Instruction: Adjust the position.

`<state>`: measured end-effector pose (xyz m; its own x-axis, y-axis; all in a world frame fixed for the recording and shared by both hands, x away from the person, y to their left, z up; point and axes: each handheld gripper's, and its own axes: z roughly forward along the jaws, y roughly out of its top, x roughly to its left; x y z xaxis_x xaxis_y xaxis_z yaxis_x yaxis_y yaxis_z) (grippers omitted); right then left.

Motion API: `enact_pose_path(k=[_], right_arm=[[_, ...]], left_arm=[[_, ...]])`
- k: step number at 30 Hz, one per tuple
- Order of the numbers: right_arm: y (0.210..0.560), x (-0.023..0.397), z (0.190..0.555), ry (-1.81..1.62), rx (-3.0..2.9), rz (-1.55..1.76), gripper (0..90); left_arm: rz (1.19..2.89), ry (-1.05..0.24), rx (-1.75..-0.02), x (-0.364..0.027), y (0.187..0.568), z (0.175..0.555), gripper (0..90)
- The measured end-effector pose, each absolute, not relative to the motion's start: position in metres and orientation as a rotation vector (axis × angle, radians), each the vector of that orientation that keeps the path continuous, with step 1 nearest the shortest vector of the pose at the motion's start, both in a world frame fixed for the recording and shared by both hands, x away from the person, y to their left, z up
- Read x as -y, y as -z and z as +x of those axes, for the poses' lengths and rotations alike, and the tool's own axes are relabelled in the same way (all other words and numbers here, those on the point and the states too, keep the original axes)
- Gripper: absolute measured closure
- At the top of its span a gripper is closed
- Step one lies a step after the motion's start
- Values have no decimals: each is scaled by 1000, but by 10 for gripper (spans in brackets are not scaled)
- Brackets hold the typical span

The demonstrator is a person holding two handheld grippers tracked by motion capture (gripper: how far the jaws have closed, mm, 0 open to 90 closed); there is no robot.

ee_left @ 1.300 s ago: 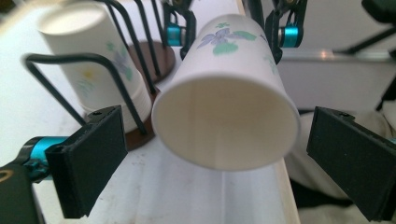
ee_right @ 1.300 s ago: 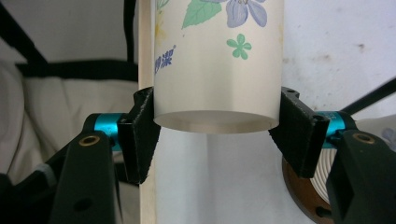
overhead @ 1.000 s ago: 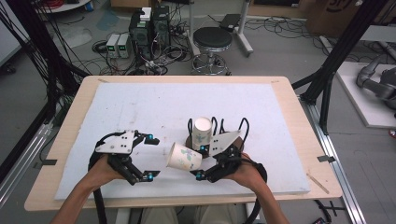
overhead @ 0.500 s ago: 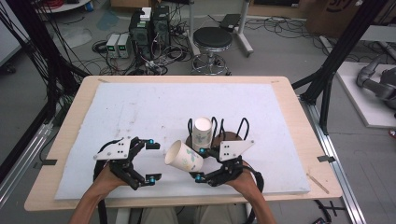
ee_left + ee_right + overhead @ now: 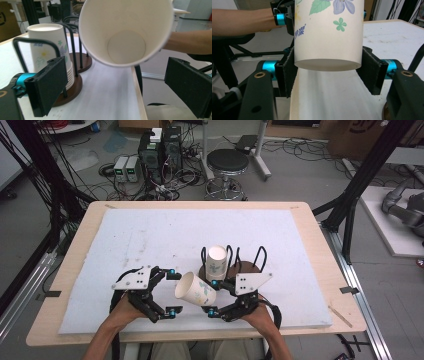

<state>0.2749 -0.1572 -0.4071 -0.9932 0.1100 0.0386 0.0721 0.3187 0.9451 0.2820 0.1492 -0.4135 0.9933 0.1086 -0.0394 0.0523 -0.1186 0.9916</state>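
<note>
— Both grippers have slid toward the bottom edge of the high view since the earlier frame, the held cup going with them.

— How many cups?

— One loose paper cup (image 5: 195, 290), lying sideways at lower centre of the frame with its mouth toward the left gripper (image 5: 170, 292). One stack of cups (image 5: 217, 262) stands upside down in one wire rack (image 5: 250, 265), just above it.

— And the jaws?

— The right gripper (image 5: 328, 68) is clamped on the cup's base end. The left gripper's jaws stand apart, unclenched, the cup's rim just ahead of them.
</note>
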Motion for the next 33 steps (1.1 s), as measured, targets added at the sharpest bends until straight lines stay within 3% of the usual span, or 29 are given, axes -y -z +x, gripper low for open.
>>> enact_pose_path(k=[19, 24, 27, 33], right_arm=[[410, 154, 275, -1817, -2516, 127, 371], [410, 153, 275, -1819, -2518, 120, 372], [410, 152, 275, -1811, -2522, 118, 373], [411, 151, 275, -1801, -2524, 99, 376]], left_arm=[[1633, 17, -71, -121, 404, 291, 49], [1634, 18, -39, -122, 404, 290, 126], [1634, 10, -7, -123, 403, 288, 252], [1635, 9, 17, -124, 403, 288, 289]])
